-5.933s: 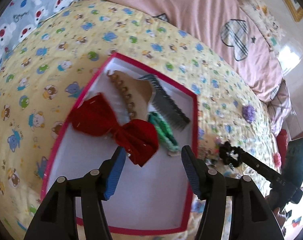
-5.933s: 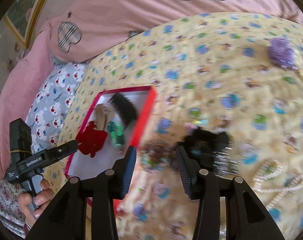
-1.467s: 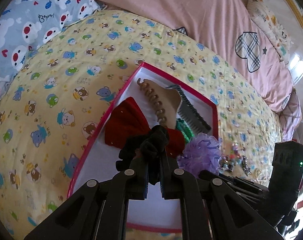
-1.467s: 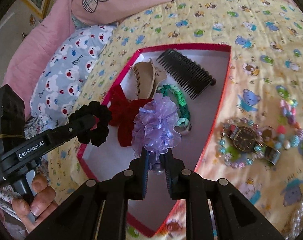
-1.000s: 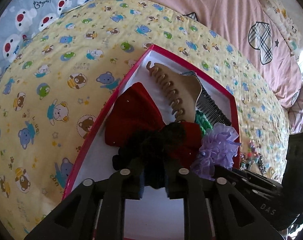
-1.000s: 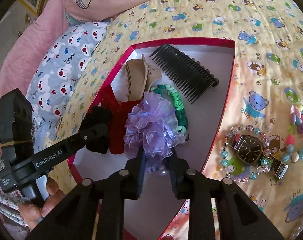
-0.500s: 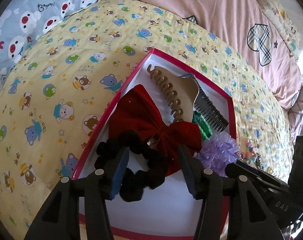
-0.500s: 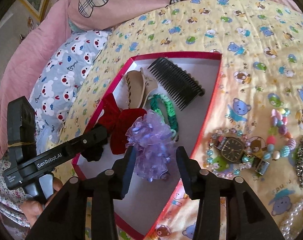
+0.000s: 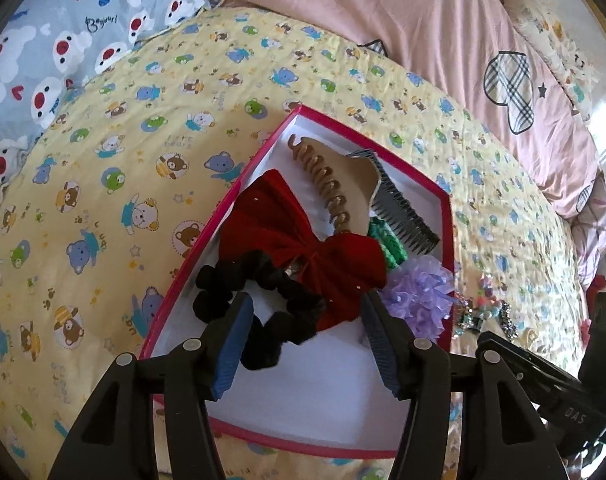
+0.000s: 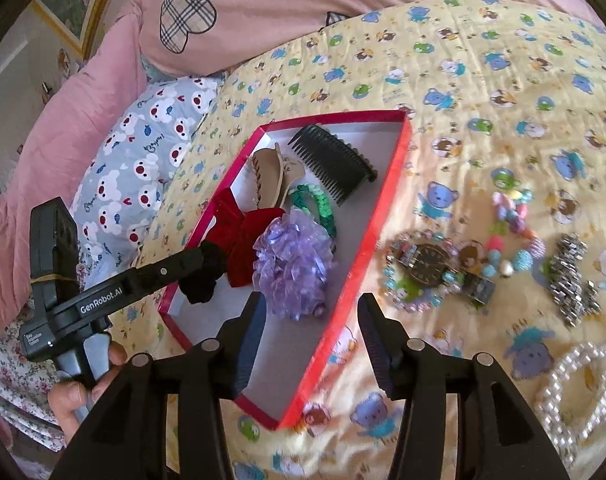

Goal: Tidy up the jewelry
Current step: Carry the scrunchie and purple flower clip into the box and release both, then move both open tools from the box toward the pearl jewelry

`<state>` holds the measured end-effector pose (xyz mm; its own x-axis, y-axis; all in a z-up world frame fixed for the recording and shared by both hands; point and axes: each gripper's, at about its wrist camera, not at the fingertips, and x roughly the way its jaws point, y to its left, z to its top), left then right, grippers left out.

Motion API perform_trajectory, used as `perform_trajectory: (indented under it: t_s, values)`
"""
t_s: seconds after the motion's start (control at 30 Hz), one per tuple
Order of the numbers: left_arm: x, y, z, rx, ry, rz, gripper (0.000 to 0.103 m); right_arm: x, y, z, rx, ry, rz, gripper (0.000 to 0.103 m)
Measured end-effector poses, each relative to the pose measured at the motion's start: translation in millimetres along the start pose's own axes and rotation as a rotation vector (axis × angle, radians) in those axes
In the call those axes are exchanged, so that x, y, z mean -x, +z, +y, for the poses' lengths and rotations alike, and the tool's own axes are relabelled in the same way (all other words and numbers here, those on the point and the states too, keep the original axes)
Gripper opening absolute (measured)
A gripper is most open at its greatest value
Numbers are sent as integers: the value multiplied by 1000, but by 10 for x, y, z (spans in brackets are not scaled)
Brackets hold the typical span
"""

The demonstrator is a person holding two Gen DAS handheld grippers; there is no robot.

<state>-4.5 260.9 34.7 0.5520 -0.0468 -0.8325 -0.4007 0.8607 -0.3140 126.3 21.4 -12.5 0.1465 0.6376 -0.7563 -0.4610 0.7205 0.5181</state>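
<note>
A red-rimmed box (image 9: 239,188) (image 10: 387,184) lies on the yellow quilt. In it lie a red bow (image 9: 295,240), a tan claw clip (image 9: 335,184), a black comb (image 10: 331,164), a green braided band (image 10: 315,200), a black scrunchie (image 9: 263,300) and a purple scrunchie (image 10: 291,260). My left gripper (image 9: 303,340) is open just above the black scrunchie, which lies loose. My right gripper (image 10: 311,344) is open and empty over the box's near right rim, just below the purple scrunchie. A watch (image 10: 427,268), bead bracelets (image 10: 511,216), a metal band (image 10: 571,276) and pearls (image 10: 575,384) lie on the quilt to the right.
A pink duvet (image 9: 383,16) lies behind the quilt and a grey patterned pillow (image 10: 143,152) lies to the left. The left gripper's arm (image 10: 115,292) and the hand that holds it reach into the box's left side in the right wrist view.
Both grippers have opened and let go: the black scrunchie and the purple scrunchie now lie in the box. Both grippers have drawn back a little.
</note>
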Motion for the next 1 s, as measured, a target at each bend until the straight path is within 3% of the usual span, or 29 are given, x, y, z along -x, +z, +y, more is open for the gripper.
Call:
perform_trajectory:
  t_s: [0.5, 1.0]
  values:
    - [344, -174, -323, -55, -71, -14, 57, 764, -309, -507, -87, -77, -78, 51]
    - [317, -431, -870, -175, -144, 57, 60, 1416, -649, -1240, -225, -201, -172, 52]
